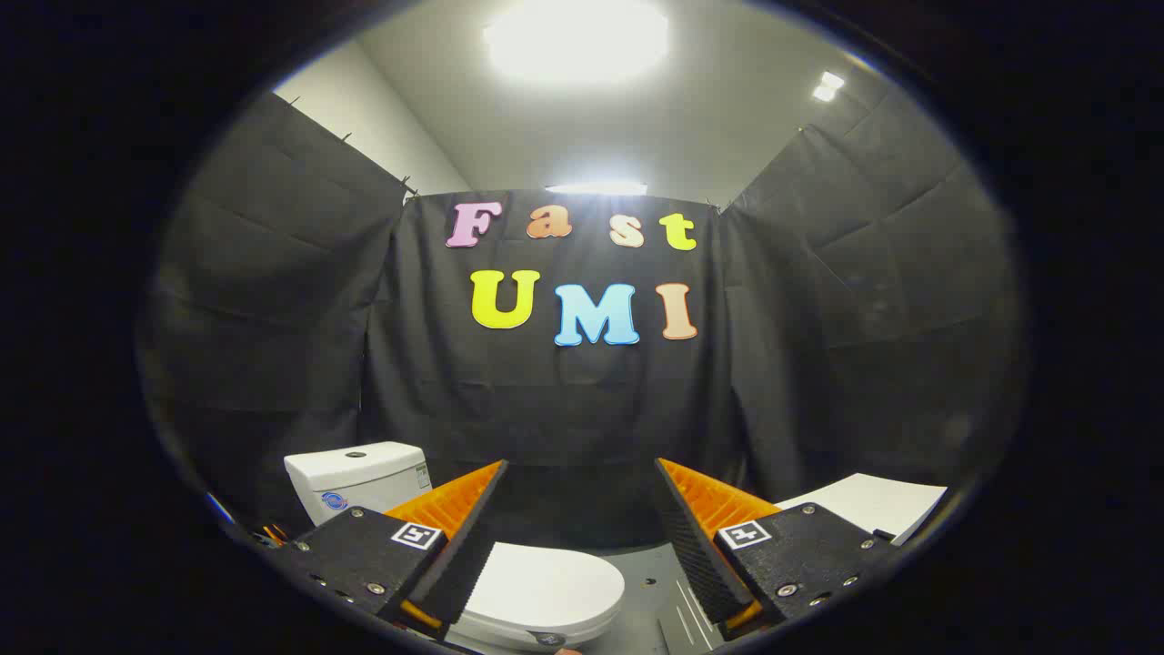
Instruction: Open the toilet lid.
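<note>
Black cloth walled the booth where the gripper (582, 537), jaws wide, hovered above the closed toilet lid (546, 587), approach pending.

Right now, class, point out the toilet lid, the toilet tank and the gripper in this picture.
toilet lid (546, 587): gripper view, top face of the closed lid, between the fingers.
toilet tank (359, 478): gripper view, front wall, beyond the left finger.
gripper (579, 473): gripper view, open gap midway between its fingertips.
</note>
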### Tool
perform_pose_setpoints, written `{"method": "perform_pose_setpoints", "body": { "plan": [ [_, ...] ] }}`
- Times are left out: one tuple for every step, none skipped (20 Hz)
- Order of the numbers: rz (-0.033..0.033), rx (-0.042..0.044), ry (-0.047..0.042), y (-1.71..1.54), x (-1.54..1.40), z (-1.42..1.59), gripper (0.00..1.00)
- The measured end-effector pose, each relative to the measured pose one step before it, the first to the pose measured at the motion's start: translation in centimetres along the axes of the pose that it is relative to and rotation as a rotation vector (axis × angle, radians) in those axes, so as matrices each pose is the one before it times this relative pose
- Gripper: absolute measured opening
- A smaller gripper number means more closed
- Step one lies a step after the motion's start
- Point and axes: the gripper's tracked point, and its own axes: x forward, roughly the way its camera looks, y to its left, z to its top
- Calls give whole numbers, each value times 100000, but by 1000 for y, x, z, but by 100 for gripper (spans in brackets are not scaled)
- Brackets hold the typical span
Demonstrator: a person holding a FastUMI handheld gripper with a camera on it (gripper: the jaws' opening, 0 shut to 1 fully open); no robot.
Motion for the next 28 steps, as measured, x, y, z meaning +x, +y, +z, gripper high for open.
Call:
{"method": "perform_pose_setpoints", "body": {
  "plan": [
    [106,-252,432,49,15,-236,94],
    [143,-231,707,3,41,-284,94],
    [-71,-237,573,20,42,-207,94],
    [6,-297,365,-30,10,-40,95],
    [19,-277,131,12,84,-83,94],
    [-99,-226,-39,-122,25,134,94],
    [64,-61,-24,-24,6,-35,94],
    [-58,104,111,-65,45,4,94],
    [-6,90,140,-68,55,-136,94],
    [-277,-7,219,-124,66,-58,95],
    [-271,118,192,-129,0,-140,95],
    [-59,352,299,-11,63,-117,95],
    [31,360,200,-7,21,-120,95],
    [57,187,-65,37,140,-69,95],
    [5,-38,-169,-13,-10,-40,95],
    [133,-199,-389,15,30,-36,95],
    [-72,515,-347,43,52,-316,95],
    [-183,1535,-198,137,-68,-358,95],
    [377,1589,107,249,-7,-558,95],
    [430,1317,576,395,-40,-826,95],
    [122,389,683,117,19,-797,95],
    [229,-286,397,206,119,-617,95],
    [115,-312,482,97,195,-622,95],
    [200,179,1027,96,270,-718,95],
    [323,370,1160,198,282,-936,95],
    [468,230,1341,177,333,-835,94],
    [186,60,1668,39,320,-1109,94],
    [-111,96,1683,-76,215,-1045,95]
  ]
}}
